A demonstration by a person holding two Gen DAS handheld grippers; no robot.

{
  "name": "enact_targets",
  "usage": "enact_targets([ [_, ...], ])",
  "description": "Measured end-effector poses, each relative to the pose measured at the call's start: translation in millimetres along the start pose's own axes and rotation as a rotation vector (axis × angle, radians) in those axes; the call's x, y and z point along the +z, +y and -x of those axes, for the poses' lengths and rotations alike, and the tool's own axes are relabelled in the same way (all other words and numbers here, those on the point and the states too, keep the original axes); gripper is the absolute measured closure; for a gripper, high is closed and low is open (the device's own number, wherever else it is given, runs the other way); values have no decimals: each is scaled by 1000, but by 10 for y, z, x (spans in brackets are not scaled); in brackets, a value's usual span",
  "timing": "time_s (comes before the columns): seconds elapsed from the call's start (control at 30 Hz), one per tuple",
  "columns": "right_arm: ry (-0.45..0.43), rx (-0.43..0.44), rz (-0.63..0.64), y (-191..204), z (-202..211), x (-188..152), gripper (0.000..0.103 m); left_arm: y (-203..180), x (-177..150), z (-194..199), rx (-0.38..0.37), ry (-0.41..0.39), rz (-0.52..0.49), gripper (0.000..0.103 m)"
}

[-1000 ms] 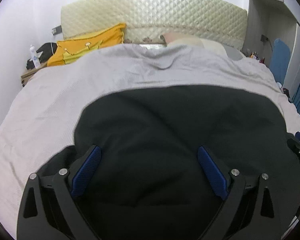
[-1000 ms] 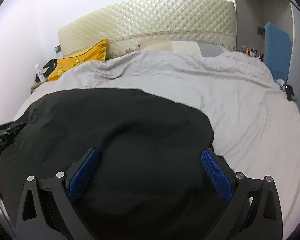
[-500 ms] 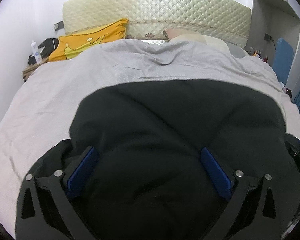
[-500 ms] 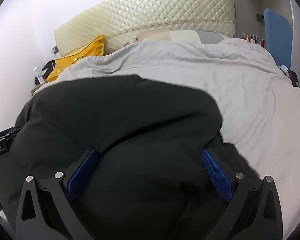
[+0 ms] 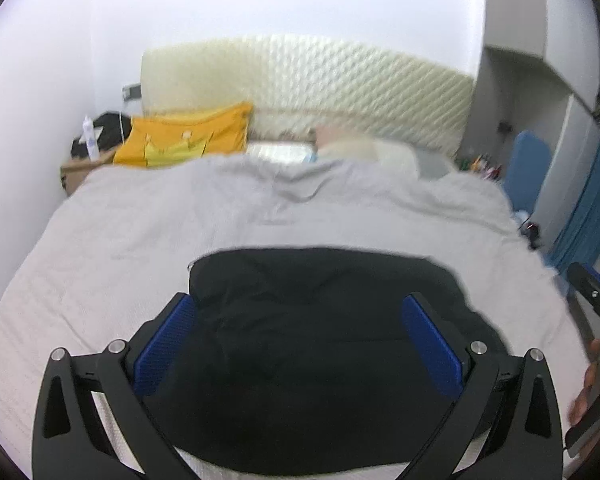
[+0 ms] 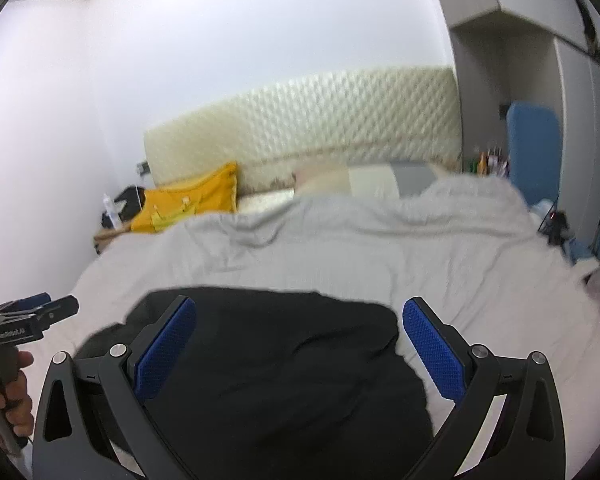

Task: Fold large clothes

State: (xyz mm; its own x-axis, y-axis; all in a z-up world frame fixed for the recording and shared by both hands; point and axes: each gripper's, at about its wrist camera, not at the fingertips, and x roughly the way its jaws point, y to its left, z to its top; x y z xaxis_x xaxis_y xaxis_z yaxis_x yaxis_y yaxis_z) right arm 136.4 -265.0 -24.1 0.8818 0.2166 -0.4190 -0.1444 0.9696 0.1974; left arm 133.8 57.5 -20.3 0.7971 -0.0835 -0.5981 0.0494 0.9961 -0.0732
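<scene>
A black garment lies folded on the grey bedspread at the near end of the bed; it also shows in the right wrist view. My left gripper is open, raised above the garment, with nothing between its blue pads. My right gripper is open too, above the garment's right part. The right gripper shows at the edge of the left wrist view, and the left gripper at the edge of the right wrist view.
A quilted cream headboard stands at the far end. A yellow pillow and pale pillows lie by it. A nightstand with a bottle is far left. A blue board and wardrobe are at the right.
Both grippers have pulled back and up from the garment, which now looks smaller and lies lower in both views. The jaws stay open.
</scene>
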Motion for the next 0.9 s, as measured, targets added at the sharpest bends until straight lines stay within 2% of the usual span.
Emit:
enact_targets([
  [0.27, -108, 74, -19, 240, 962, 214, 0, -216, 46, 1030, -50, -115, -60, 0],
  [0.43, -194, 70, 36, 445, 1457, 181, 0, -317, -27, 1480, -80, -181, -89, 0],
  [0.7, -266, 79, 90, 706, 1995, -115, 0, -418, -285, 1858, -92, -228, -109, 0],
  [0.9, -226, 79, 92, 753, 2065, -409, 0, -458, -538, 1923, -98, -208, -119, 0],
])
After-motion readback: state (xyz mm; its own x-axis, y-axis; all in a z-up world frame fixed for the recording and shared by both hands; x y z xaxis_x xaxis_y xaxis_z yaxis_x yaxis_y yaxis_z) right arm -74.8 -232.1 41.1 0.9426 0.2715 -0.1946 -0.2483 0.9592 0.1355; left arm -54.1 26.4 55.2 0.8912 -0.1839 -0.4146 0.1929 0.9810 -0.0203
